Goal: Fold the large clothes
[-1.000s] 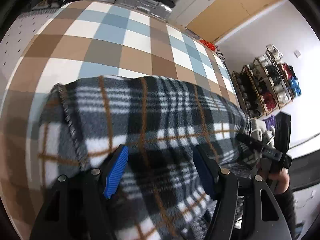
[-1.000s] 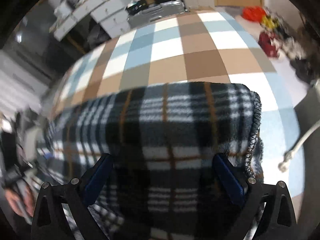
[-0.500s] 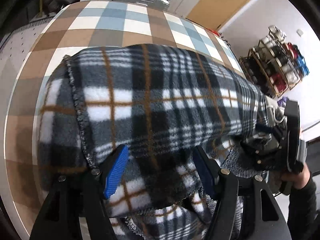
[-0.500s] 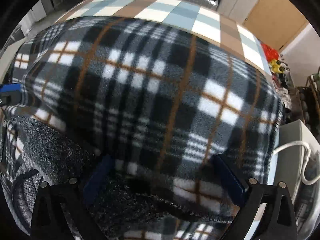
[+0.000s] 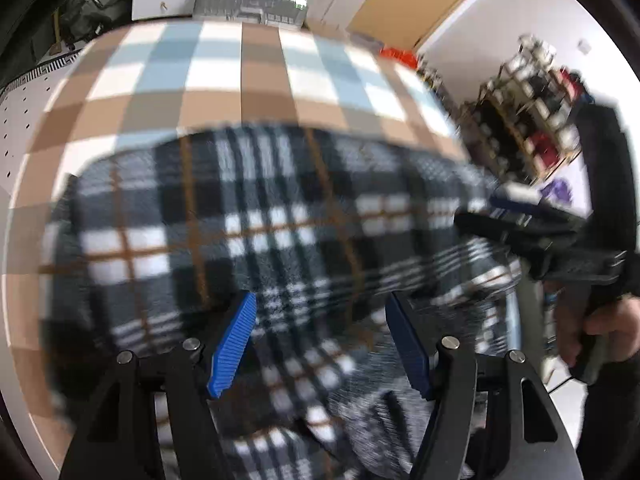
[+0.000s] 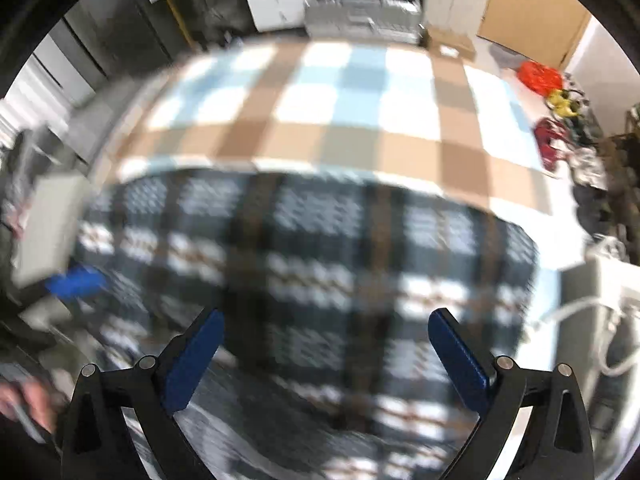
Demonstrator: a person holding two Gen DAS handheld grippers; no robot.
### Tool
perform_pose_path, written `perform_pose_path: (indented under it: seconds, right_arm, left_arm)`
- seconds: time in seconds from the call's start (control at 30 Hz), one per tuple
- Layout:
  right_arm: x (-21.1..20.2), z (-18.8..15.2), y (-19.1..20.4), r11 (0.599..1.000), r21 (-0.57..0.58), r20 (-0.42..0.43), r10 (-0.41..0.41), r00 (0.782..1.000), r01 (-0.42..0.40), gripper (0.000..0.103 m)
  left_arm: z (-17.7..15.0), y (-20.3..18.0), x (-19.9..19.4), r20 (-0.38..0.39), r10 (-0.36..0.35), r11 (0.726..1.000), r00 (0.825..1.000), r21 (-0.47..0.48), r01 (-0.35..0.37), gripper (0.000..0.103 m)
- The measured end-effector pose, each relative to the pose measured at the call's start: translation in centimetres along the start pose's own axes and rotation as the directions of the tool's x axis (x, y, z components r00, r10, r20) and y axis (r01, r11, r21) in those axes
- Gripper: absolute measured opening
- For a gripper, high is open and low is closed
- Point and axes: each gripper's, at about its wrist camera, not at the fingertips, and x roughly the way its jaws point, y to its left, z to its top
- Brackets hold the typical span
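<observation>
**Plaid Blanket Spread on the Checked Bench**

A dark plaid blanket (image 5: 248,232) is laid on the near part of the bench (image 5: 224,76), which is covered in brown, blue and white squares. The left claw (image 5: 320,340) is seen released above the near edge of the blanket, with nothing pinched between its blue pads. The right claw (image 6: 324,354) is also spread wide over the blanket. Both views are blurred. A shelf (image 5: 532,108) is seen at the far right.

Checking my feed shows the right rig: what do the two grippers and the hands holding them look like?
Both match: the left gripper and right gripper have black angular frames with silver rivets and ribbed blue finger pads. The bare right hand shows a dark sleeve. No cables or markings visible.
</observation>
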Motion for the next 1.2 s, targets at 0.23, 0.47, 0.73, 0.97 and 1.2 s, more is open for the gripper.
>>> perform_pose_path:
  seconds: [0.23, 0.47, 0.73, 0.97, 1.2]
  right_arm:
    - [7.2, 0.5, -1.3, 0.991, 0.010, -0.122, -0.128, 0.984, 0.130, 0.103]
    - [4.7, 0.3, -1.3, 0.994, -0.043, -0.054, -0.107, 0.993, 0.105, 0.103]
    - [4.2, 0.1, -6.3, 0.974, 0.068, -0.084, -0.211, 0.974, 0.217, 0.103]
    - [5.7, 0.5, -6.2, 0.975, 0.078, -0.162, -0.195, 0.967, 0.210, 0.103]
    - [0.3, 4.7, 0.9, 0.993, 0.106, 0.000, 0.057, 0.998, -0.057, 0.103]
  left_arm:
    - [-1.1, 2.1, 1.0, 0.065, -0.069, 0.997, 0.996, -0.022, 0.070, 0.062]
    - [-1.6, 4.3, -0.7, 0.075, -0.161, 0.982, 0.984, -0.089, 0.167, 0.062]
    - [-1.7, 8.4, -2.4, 0.161, -0.229, 0.943, 0.960, -0.208, 0.260, 0.062]
    - [-1.8, 9.4, -2.5, 0.156, -0.280, 0.926, 0.947, -0.218, 0.310, 0.062]
    - [-1.5, 8.3, -5.4, 0.230, -0.183, 0.950, 0.956, -0.209, 0.232, 0.062]
